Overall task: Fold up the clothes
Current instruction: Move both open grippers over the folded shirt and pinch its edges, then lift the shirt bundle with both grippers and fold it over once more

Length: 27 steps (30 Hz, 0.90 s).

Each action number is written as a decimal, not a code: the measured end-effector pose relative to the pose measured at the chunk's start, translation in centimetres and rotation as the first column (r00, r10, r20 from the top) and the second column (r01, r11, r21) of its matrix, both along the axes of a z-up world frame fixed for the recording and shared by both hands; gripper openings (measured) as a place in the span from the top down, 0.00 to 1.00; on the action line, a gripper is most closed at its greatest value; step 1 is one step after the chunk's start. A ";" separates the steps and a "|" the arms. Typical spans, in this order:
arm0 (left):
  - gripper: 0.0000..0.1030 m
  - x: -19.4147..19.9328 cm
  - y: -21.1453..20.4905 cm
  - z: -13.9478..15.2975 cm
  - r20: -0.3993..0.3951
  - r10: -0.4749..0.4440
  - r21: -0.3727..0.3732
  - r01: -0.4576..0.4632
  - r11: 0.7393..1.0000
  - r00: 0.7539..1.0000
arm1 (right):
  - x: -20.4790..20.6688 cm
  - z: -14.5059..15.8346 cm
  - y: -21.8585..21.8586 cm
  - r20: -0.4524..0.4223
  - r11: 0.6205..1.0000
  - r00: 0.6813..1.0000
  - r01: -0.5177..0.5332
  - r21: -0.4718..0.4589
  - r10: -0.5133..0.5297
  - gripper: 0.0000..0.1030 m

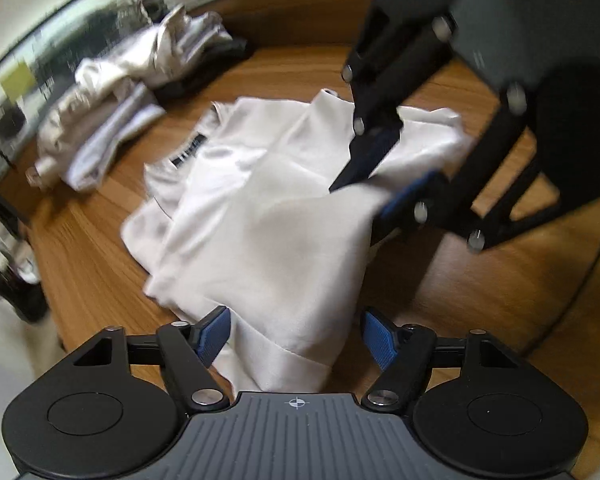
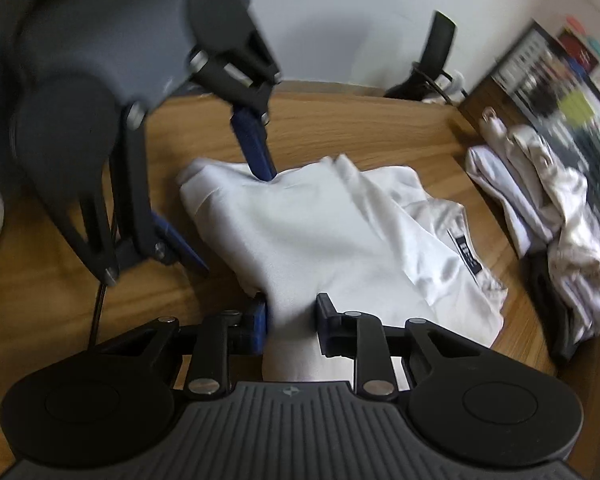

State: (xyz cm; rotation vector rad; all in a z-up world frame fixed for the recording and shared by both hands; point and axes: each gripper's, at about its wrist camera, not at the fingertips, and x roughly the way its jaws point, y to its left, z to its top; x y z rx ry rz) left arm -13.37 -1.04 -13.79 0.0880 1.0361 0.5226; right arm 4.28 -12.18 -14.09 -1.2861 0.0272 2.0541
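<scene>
A white garment [image 1: 268,208] [image 2: 340,232] with a dark neck label [image 1: 186,152] [image 2: 468,258] lies rumpled and partly folded on the wooden table [image 1: 84,264] [image 2: 360,128]. My left gripper [image 1: 296,336] [image 2: 224,208] is open, its blue pads wide apart on either side of the garment's near hem. In the right wrist view its far fingertip touches the cloth's far edge. My right gripper [image 2: 292,326] [image 1: 392,178] is shut on a bunched fold at the garment's opposite edge, and cloth fills the narrow gap between its pads.
A heap of pale, crumpled clothes over something dark [image 1: 112,112] [image 2: 540,216] sits at the table's far side. A black chair [image 2: 436,60] stands behind the table by a white wall. A thin dark cable [image 2: 96,312] hangs by the near left edge.
</scene>
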 end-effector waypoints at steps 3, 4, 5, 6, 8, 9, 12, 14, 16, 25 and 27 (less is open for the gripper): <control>0.75 0.2 0.0 -0.4 -0.005 -0.007 0.057 0.007 0.998 1.000 | 0.8 0.7 0.7 -0.052 0.999 0.998 0.046 -0.025 -0.047 0.73; 0.79 0.2 0.0 -0.3 0.012 -0.003 0.061 0.002 0.998 1.000 | 1.0 0.8 0.8 -0.065 0.998 0.996 0.057 -0.032 -0.059 0.73; 0.82 0.0 0.0 -0.1 0.028 0.001 0.066 -0.003 0.998 1.000 | 1.3 0.8 0.8 -0.075 0.997 0.995 0.065 -0.037 -0.068 0.70; 0.83 -0.1 0.1 0.1 0.044 0.005 0.071 -0.008 0.997 0.999 | 1.5 0.8 0.8 -0.083 0.997 0.994 0.071 -0.043 -0.074 0.67; 0.84 -0.3 0.2 0.3 0.069 0.020 0.067 -0.024 0.997 0.997 | 1.8 0.5 0.3 -0.092 0.996 0.992 0.087 -0.028 -0.089 0.49; 0.84 -0.3 0.4 0.4 0.077 0.024 0.060 -0.029 0.998 0.997 | 2.0 0.2 -0.1 -0.088 0.995 0.991 0.096 -0.020 -0.098 0.46; 0.85 -0.5 0.7 0.5 0.100 0.040 0.038 -0.044 0.998 0.994 | 2.6 -1.1 -1.4 -0.056 0.992 0.990 0.126 -0.005 -0.126 0.42; 0.85 -0.6 0.8 0.7 0.120 0.050 0.032 -0.054 0.998 0.991 | 3.1 -2.2 -2.2 -0.023 0.988 0.988 0.151 0.023 -0.151 0.41; 0.85 -0.8 1.0 0.9 0.141 0.065 0.020 -0.069 0.997 0.988 | 3.6 -3.3 -2.7 0.015 0.983 0.984 0.176 0.060 -0.178 0.41; 0.90 -2.0 1.0 2.5 0.168 0.070 -0.023 -0.067 0.997 0.983 | 6.2 -5.1 -3.1 0.053 0.978 0.984 0.162 0.132 -0.170 0.75; 0.90 -2.3 0.8 2.9 0.168 0.063 -0.030 -0.059 0.998 0.984 | 6.5 -5.1 -3.1 0.064 0.980 0.986 0.146 0.136 -0.155 0.87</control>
